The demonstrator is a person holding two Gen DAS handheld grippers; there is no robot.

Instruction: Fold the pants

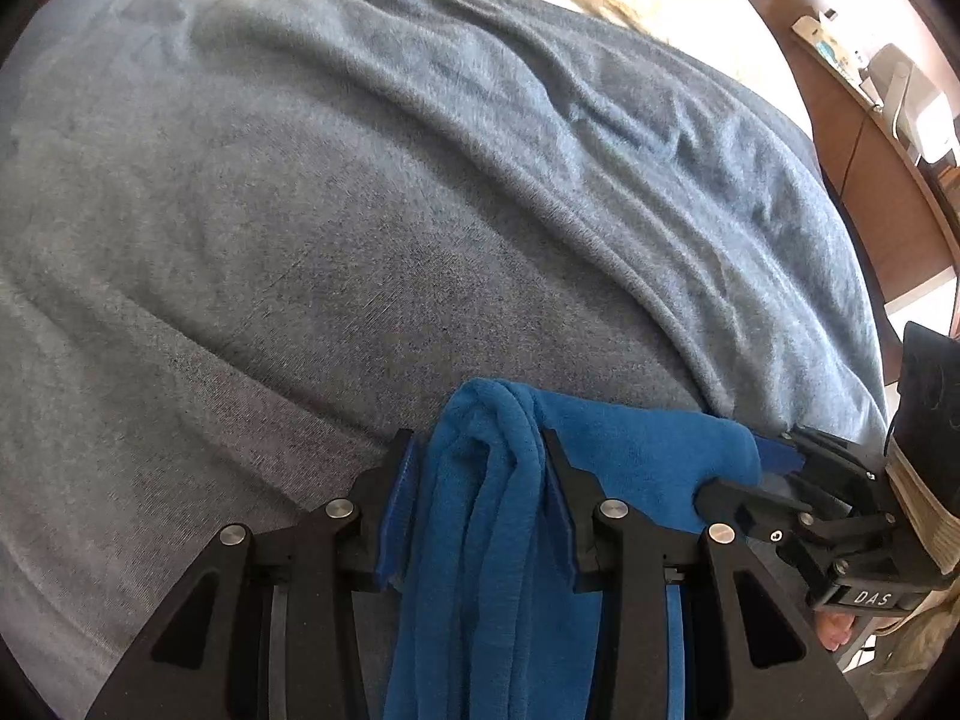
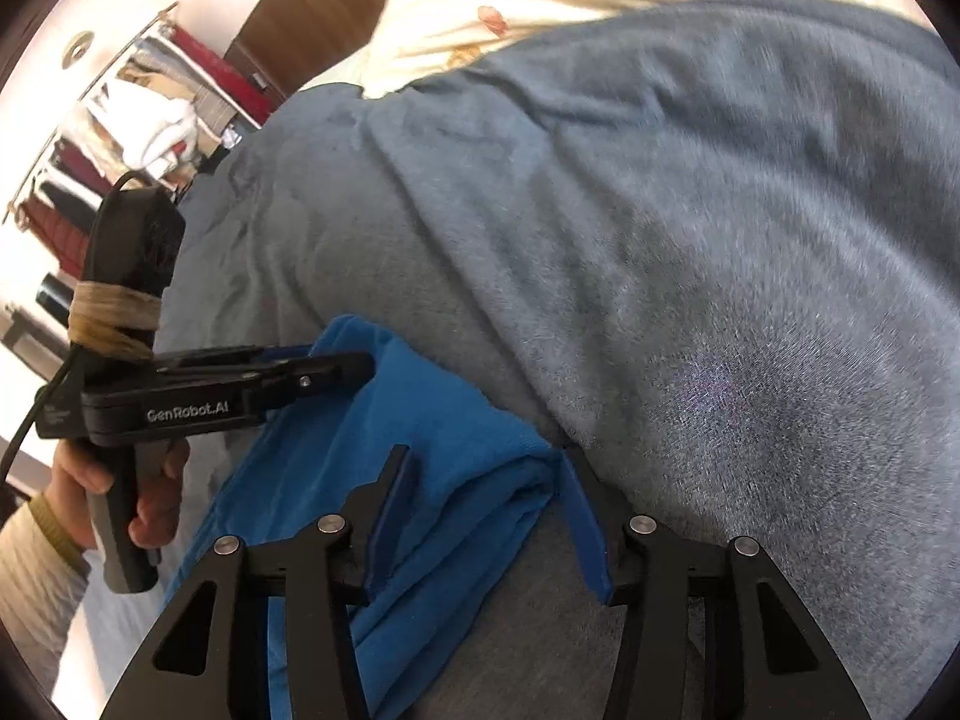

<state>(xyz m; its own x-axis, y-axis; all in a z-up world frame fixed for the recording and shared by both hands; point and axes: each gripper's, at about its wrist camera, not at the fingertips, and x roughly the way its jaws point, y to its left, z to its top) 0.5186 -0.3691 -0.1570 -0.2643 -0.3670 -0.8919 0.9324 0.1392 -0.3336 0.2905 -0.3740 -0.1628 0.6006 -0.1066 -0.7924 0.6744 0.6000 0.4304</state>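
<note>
1. Both my grippers are on the blue pants [image 1: 480,540], which hang over a grey blanket [image 1: 360,180].
2. My left gripper [image 1: 480,450] has its jaws clamped on a bunched fold.
3. My right gripper [image 2: 486,462] stands partly open, cloth between the pads, unpinched.

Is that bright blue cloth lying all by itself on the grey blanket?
No, the blue cloth is bunched between the left gripper fingers, over the grey blanket.

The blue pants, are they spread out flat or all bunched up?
Bunched up. The blue pants hang in thick folds between the left gripper, over the grey blanket.
</note>
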